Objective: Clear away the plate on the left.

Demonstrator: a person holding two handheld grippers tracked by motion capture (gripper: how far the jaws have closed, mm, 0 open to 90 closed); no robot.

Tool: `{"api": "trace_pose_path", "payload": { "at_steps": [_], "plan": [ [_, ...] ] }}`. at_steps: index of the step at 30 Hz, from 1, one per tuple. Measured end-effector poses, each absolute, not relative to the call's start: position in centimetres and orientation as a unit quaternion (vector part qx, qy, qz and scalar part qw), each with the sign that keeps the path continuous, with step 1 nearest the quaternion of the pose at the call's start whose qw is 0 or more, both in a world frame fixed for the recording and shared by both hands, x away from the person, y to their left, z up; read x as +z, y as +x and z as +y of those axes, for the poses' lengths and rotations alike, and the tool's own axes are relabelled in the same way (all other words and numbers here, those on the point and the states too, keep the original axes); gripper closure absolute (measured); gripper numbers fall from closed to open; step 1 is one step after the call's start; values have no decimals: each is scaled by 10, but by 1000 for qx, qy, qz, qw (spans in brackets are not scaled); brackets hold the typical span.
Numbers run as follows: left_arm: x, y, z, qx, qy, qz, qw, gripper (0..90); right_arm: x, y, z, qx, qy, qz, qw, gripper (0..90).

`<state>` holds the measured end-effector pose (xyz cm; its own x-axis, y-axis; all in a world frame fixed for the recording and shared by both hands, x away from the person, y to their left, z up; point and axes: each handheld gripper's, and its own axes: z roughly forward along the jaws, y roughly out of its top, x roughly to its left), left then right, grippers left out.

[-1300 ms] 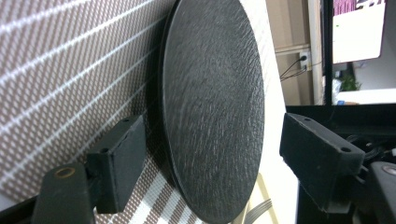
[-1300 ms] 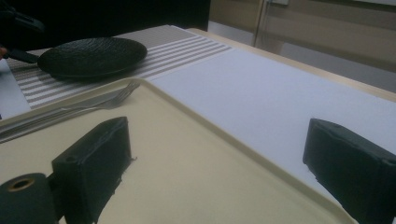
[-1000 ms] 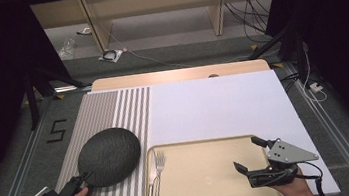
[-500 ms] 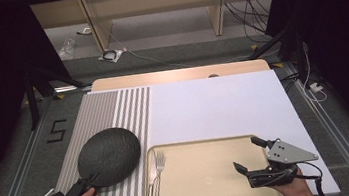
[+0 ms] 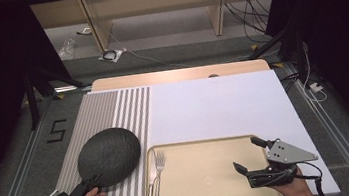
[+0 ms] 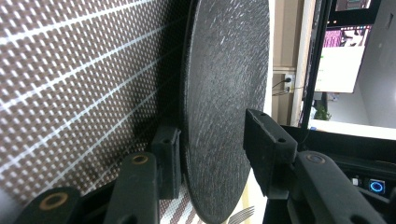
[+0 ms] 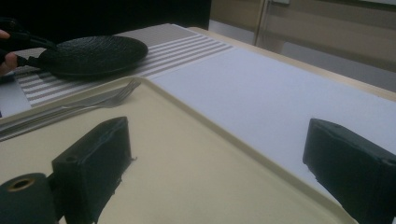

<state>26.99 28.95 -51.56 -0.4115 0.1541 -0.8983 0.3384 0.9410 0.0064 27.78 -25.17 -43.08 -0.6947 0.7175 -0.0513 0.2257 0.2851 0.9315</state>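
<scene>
A dark round plate (image 5: pixel 109 155) lies on the striped mat (image 5: pixel 123 109) at the near left. My left gripper (image 5: pixel 92 181) is at the plate's near rim. In the left gripper view the plate (image 6: pixel 224 93) stands edge-on between the two jaws of the left gripper (image 6: pixel 212 135), which have just been closing on the rim. One pad (image 6: pixel 168 154) sits under the rim, and the other seems slightly off the top face. My right gripper (image 5: pixel 247 153) hovers open over the right part of the cream tray (image 5: pixel 203 143) with nothing between its jaws. It sees the plate (image 7: pixel 93 53) far off.
A metal fork (image 5: pixel 158 168) lies along the tray's left side, close to the plate. A white mat (image 5: pixel 213 103) covers the table's middle and right. Beyond the table's far edge are floor, cables and shelf legs. The tray rim runs between plate and fork.
The left gripper has edged forward to the plate's near rim and its jaws have narrowed around it. The plate, fork and right gripper have not moved.
</scene>
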Motion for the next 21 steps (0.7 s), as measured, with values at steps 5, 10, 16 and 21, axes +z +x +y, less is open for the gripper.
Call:
{"api": "trace_pose_path", "payload": {
  "at_steps": [5,10,16,21],
  "plan": [
    [-518,271,290,-92,141,835,524,612,-431,278,-251,513,307,765,240,86],
    [-520,274,289,-90,141,834,526,614,-431,278,-251,512,306,766,239,86],
    [-523,276,289,-93,136,833,529,631,-431,278,-251,512,305,766,240,86],
    [-525,277,288,-92,137,833,528,642,-431,278,-250,512,304,767,239,86]
  ]
}}
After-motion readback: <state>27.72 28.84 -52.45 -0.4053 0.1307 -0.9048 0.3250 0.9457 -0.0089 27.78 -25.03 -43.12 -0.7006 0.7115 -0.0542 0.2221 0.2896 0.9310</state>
